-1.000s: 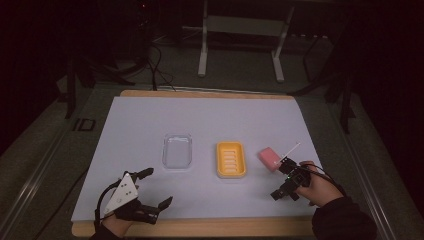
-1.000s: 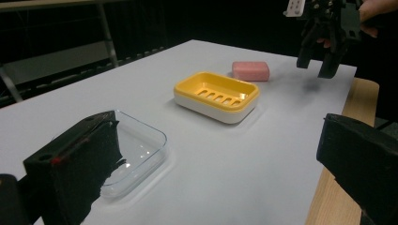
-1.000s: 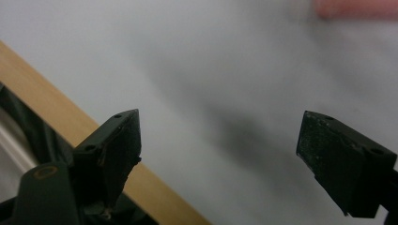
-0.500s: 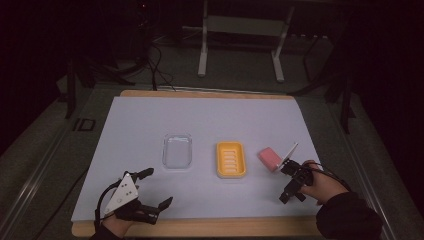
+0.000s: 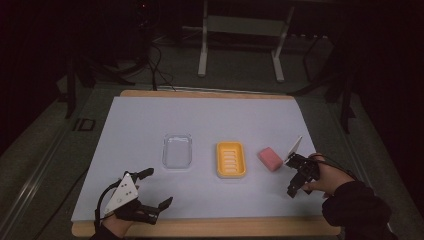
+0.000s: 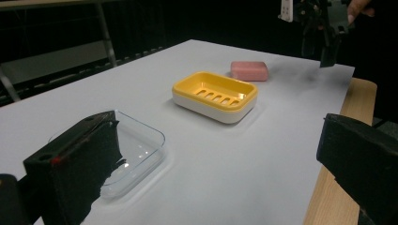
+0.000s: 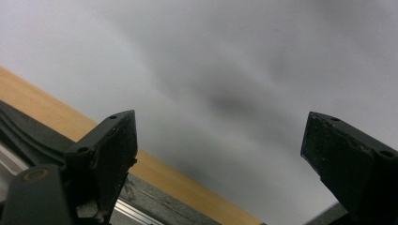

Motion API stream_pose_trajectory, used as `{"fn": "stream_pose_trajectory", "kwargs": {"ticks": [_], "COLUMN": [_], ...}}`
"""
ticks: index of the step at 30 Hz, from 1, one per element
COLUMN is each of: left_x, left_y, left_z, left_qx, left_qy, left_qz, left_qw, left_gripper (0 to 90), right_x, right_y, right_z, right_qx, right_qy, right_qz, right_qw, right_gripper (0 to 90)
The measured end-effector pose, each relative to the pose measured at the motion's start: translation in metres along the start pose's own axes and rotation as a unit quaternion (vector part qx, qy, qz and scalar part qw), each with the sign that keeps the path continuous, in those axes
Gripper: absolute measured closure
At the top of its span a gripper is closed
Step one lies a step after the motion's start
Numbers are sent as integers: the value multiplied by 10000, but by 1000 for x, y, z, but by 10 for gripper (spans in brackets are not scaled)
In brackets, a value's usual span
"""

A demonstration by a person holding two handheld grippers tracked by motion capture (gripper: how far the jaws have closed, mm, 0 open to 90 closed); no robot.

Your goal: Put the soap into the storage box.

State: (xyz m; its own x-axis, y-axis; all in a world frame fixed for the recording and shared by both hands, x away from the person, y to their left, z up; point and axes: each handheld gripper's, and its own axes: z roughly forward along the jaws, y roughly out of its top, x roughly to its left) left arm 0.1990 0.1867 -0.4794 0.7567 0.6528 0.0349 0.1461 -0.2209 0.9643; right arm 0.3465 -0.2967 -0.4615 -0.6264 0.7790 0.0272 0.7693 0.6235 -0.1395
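A pink soap bar (image 5: pixel 270 159) lies on the white table cover, just right of a yellow soap dish (image 5: pixel 231 159) with a slotted floor. Left of that dish sits a clear plastic tray (image 5: pixel 177 150). My right gripper (image 5: pixel 291 176) hovers just right of the soap, apart from it. Its jaws have just been opening and stand open with nothing between them (image 7: pixel 227 154). My left gripper (image 5: pixel 160 186) rests open near the front left edge. Its own view (image 6: pixel 216 178) looks past the clear tray (image 6: pixel 136 150) to the yellow dish (image 6: pixel 215 96) and the soap (image 6: pixel 249 70).
The white cover (image 5: pixel 210 115) spreads over a wooden table whose bare edge (image 5: pixel 210 227) runs along the front. Metal stand legs (image 5: pixel 202 55) and cables lie on the dark floor behind the table. The right gripper's view is blurred and looks at cover and wood edge (image 7: pixel 56 117).
My right gripper has drifted slightly to the right, away from the pink soap. The left gripper, the soap and both dishes have not moved.
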Motion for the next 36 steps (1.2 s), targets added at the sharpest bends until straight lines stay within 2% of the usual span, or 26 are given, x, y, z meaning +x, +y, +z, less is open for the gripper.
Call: {"fn": "stream_pose_trajectory", "kwargs": {"ticks": [6, 7, 9, 10, 13, 18, 19, 21, 22, 30, 33, 34, 36], "left_x": [0, 0, 0, 0, 0, 0, 0, 0, 0, 0, 0, 0, 0], "left_y": [0, 0, 0, 0, 0, 0, 0, 0, 0, 0, 0, 0, 0], "left_z": [0, 0, 0, 0, 0, 0, 0, 0, 0, 0, 0, 0, 0], "left_qx": [6, 6, 4, 6, -9, 0, -3, 4, 1, 10, 13, 11, 12], "left_qy": [0, -2, -3, 0, 17, 10, 7, 8, 7, -7, -9, -10, -21], "left_qz": [3, -7, -3, 0, -1, -9, -8, -3, -11, 3, 3, 1, 1], "left_qw": [10000, 10000, 10000, 10000, 10000, 10000, 10000, 10000, 10000, 10000, 10000, 10000, 10000], "left_gripper": [6, 6, 6, 6, 6, 6, 6, 6, 6, 6, 6, 6, 6], "right_x": [-7, -8, -8, -6, -5, -5, -5, -6, -7, -11, -13, -15, -16], "right_y": [4, 6, 7, 10, 13, 19, 21, 25, 29, 44, 51, 55, 57], "right_z": [-6, -9, -10, -11, -13, -13, -13, -13, -13, -11, -10, -10, -10], "right_qx": [-111, -294, -385, -530, -757, -860, -912, -869, -968, -1272, -1402, -1559, -1591], "right_qy": [-11, 32, 98, 195, 216, 201, 136, 185, 176, 226, 205, 193, 229], "right_qz": [50, -33, -106, -220, -319, -386, -423, -399, -317, -298, -228, -249, -226], "right_qw": [9999, 9996, 9992, 9982, 9964, 9953, 9948, 9953, 9946, 9912, 9896, 9873, 9867], "right_gripper": [110, 110, 110, 110, 110, 110, 110, 110, 110, 114, 133, 134, 136]}}
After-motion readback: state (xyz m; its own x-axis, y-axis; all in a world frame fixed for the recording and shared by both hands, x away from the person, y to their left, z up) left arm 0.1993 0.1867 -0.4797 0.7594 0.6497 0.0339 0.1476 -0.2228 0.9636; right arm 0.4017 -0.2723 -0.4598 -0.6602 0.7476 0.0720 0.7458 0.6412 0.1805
